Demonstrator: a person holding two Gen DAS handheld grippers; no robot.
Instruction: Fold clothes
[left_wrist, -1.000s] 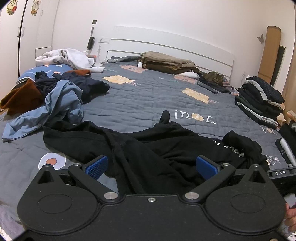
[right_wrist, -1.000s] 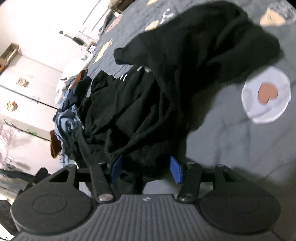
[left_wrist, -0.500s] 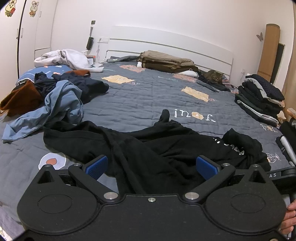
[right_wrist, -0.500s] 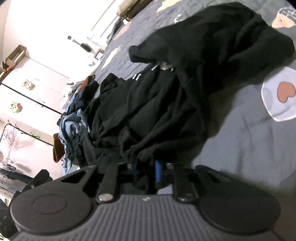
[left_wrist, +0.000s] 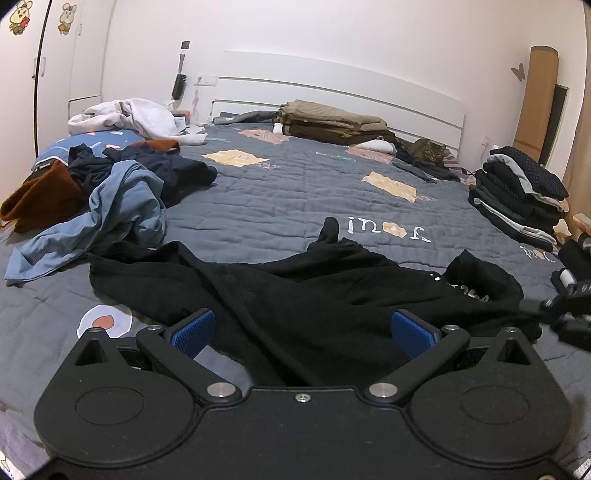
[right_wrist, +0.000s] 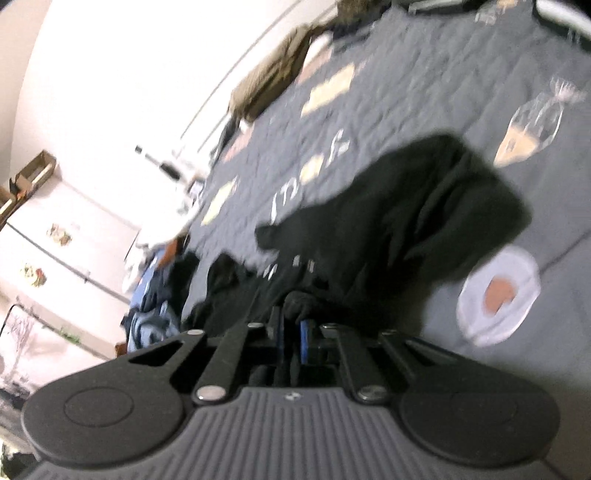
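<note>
The crumpled black cotton garment (left_wrist: 325, 295) sprawls along the grey quilted bed's (left_wrist: 295, 192) near edge. The right gripper (right_wrist: 291, 334), jaws clenched on a fold, probably pinches several layers, risking a tangled lift; the left gripper (left_wrist: 301, 328) gapes released.

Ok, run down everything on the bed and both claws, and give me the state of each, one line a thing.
black garment: crumpled, spread flat across the bed, unfolded
left claw: open, pads either side of the black fabric, not pressing
right claw: shut on a bunch of the black garment
blue shirt: heaped, unfolded
dark stack: folded, piled
tan stack: folded
cat: lying by the headboard
</note>
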